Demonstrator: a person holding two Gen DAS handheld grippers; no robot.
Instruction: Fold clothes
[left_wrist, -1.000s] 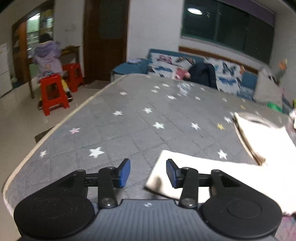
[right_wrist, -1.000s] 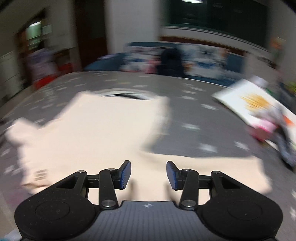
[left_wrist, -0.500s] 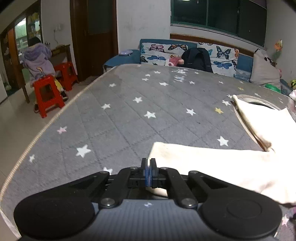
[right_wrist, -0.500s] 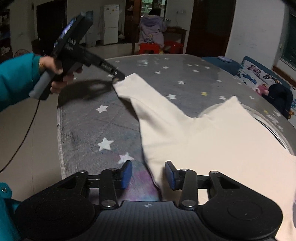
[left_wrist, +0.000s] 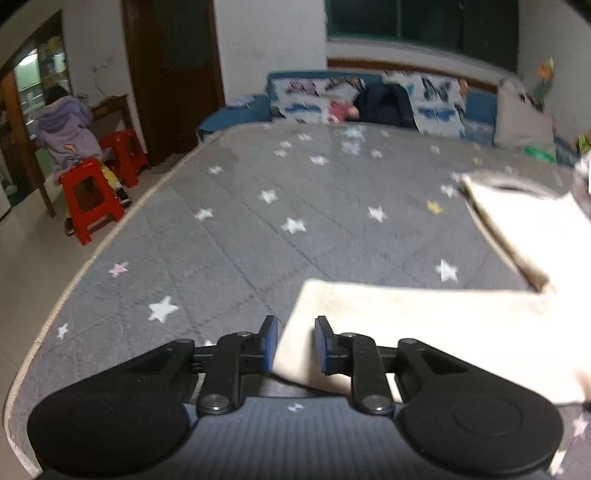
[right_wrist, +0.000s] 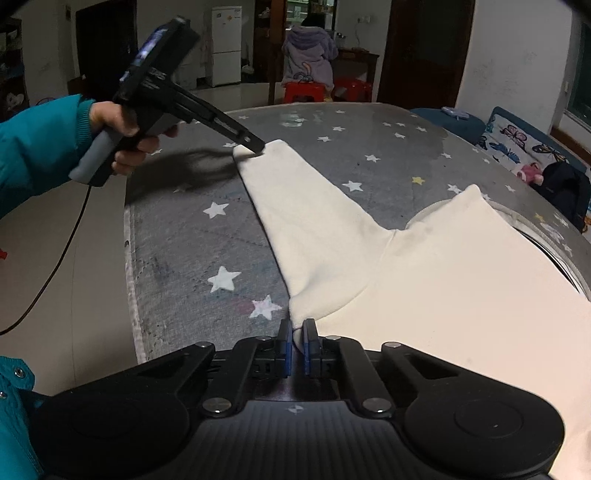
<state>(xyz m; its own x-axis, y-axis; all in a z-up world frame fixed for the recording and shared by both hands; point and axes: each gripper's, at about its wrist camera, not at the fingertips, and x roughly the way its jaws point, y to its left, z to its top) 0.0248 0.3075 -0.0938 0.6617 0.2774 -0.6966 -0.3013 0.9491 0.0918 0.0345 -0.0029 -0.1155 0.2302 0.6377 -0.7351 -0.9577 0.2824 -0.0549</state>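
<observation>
A cream sweatshirt (right_wrist: 443, 280) lies spread on the grey star-print bed (right_wrist: 207, 236). Its long sleeve (right_wrist: 306, 218) runs toward the bed's edge. My right gripper (right_wrist: 297, 343) is shut on the sweatshirt's lower corner by the sleeve seam. My left gripper (left_wrist: 293, 345) is open, its fingers straddling the sleeve's cuff end (left_wrist: 388, 325). In the right wrist view the left gripper (right_wrist: 255, 146) sits at the cuff tip, held by a hand in a teal sleeve.
The bed's edge (left_wrist: 85, 266) runs close on the left, with floor beyond. Red stools (left_wrist: 92, 195) and a seated person in purple (left_wrist: 68, 129) are past it. A blue sofa with a dark bag (left_wrist: 384, 101) stands behind the bed.
My left gripper, shut on the cuff half a second ago, has opened. My right gripper has closed on the sweatshirt's corner.
</observation>
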